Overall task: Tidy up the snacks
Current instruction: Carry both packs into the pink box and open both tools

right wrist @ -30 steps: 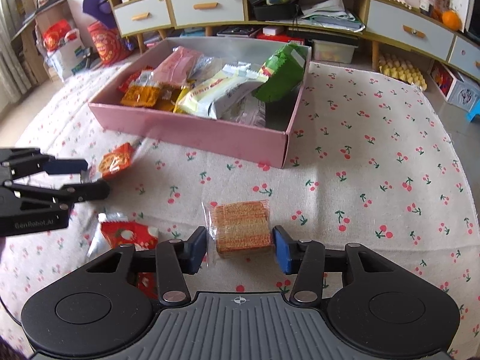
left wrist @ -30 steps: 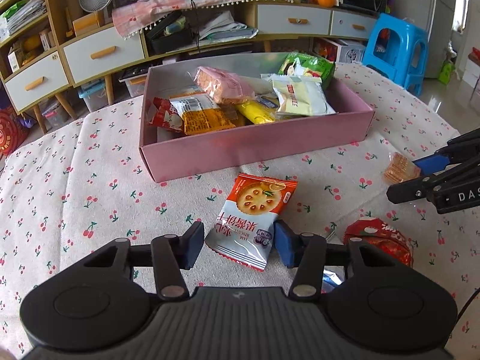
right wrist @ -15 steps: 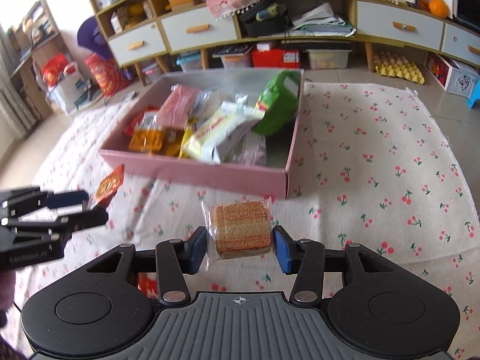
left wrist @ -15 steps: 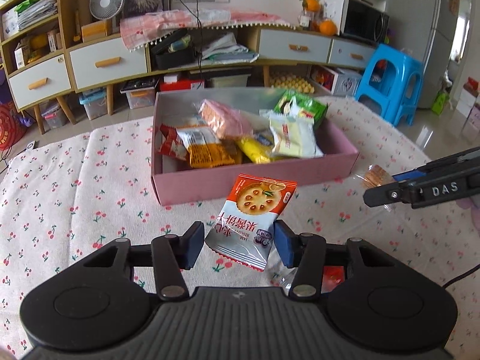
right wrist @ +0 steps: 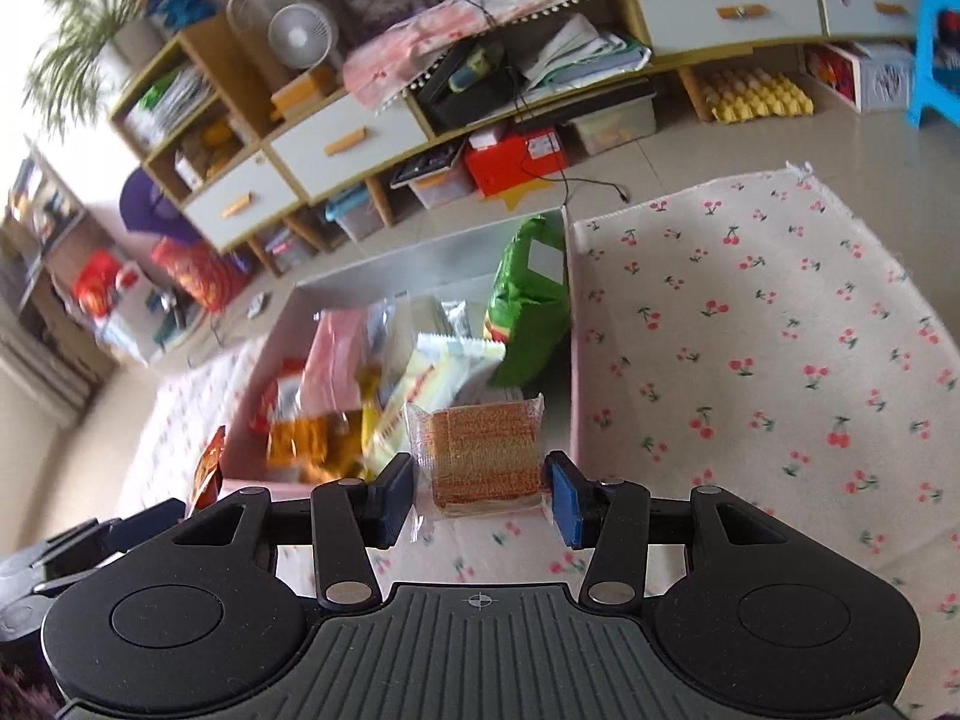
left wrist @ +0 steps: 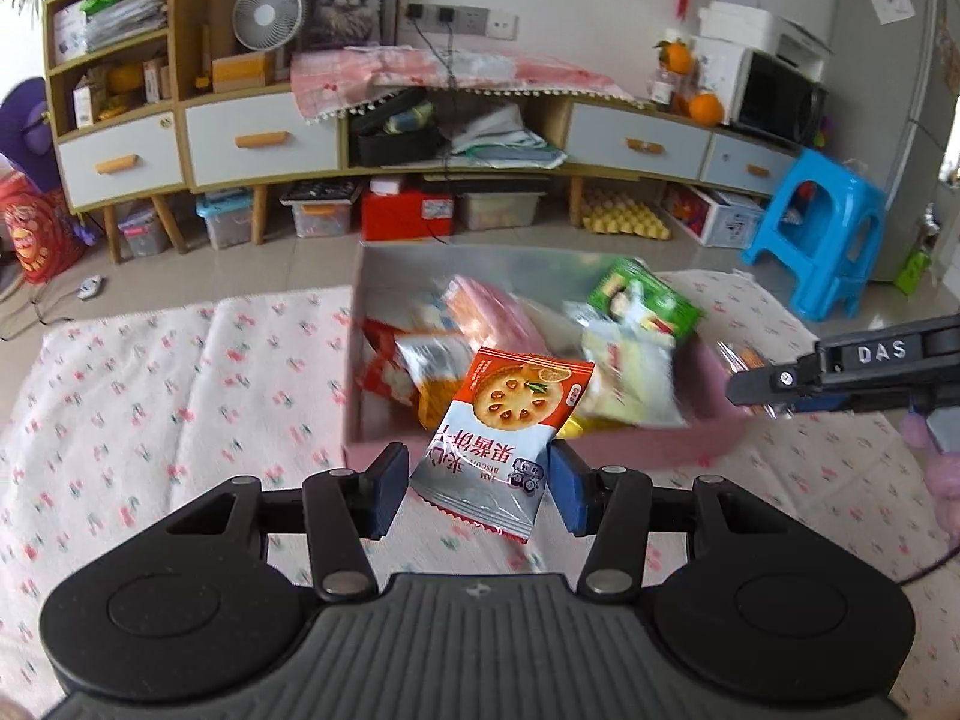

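On the left, the cherry-print cloth [left wrist: 180, 408] lies flat and bare across the desk, soft and slightly quilted – the widest free stretch. The left claw [left wrist: 474, 480] is set narrow on a glossy biscuit packet [left wrist: 504, 420], red at the top and pale below, with crimped seams and a round biscuit printed on it. The packet hangs clear of the cloth, in front of the near wall of the pink box [left wrist: 654, 450]. The box is a shallow cardboard tray with straight thin walls and a grey inside. It is crowded with crinkled foil and plastic packs; a green bag [right wrist: 528, 306] leans against its right-hand wall.

Further right, the right claw [right wrist: 480, 492] is narrow on a clear-wrapped wafer block [right wrist: 480, 450], square and ridged, golden brown – it sits over the box's near right corner. In the left wrist view that claw's black arm reaches in from the right edge, just past the box's right wall. Right of the box the cloth [right wrist: 750, 360] is open up to its frayed far edge, with tiled floor [right wrist: 690, 162] beyond.
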